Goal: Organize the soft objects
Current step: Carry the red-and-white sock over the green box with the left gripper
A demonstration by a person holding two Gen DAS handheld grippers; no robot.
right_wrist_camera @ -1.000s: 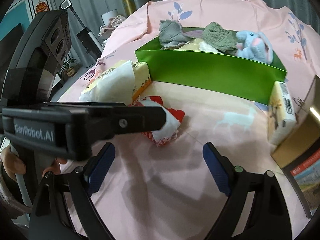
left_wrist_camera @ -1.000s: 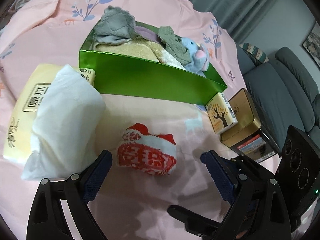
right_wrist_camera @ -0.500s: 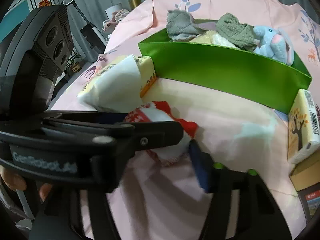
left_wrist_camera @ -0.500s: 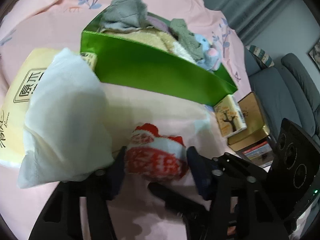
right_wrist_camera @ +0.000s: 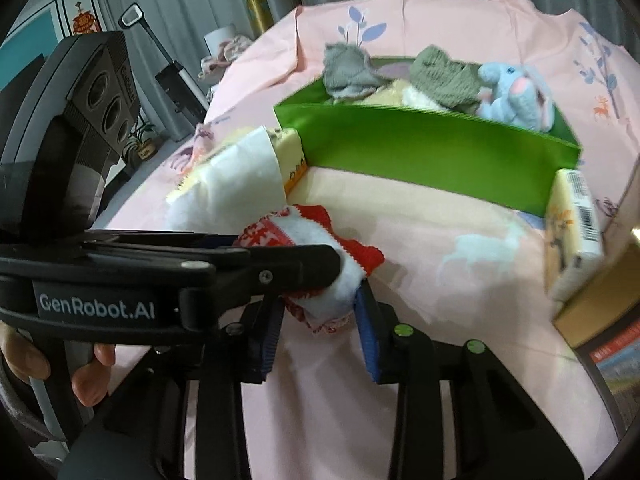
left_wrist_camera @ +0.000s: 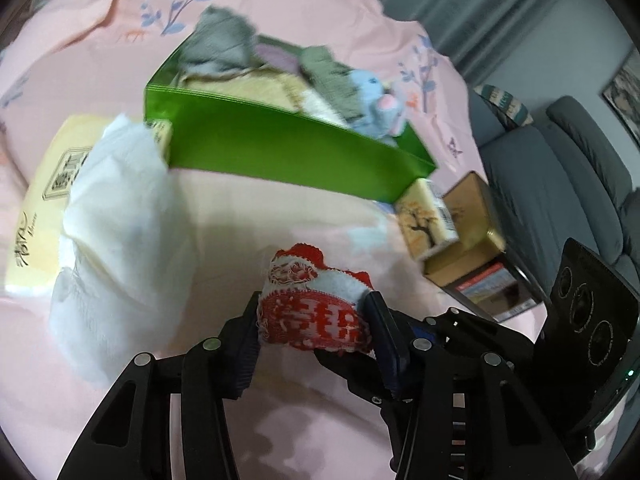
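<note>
- Both grippers, left gripper (left_wrist_camera: 314, 330) and right gripper (right_wrist_camera: 318, 330), had just been closing and clamped the red-and-white knitted sock (left_wrist_camera: 316, 312).
- Opposed pulls risked stretching it or dropping it short of the green cardboard box (left_wrist_camera: 288, 152).

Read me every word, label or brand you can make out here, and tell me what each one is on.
"GenRobot.AI": white lettering on the side of the left gripper.
Red and white sock: woven characters, blurred, unreadable.
Yellow tissue pack: black printed characters, too blurred.
Small tree-print box: barcode only, digits too small.
Gold tin: label unreadable.
</note>
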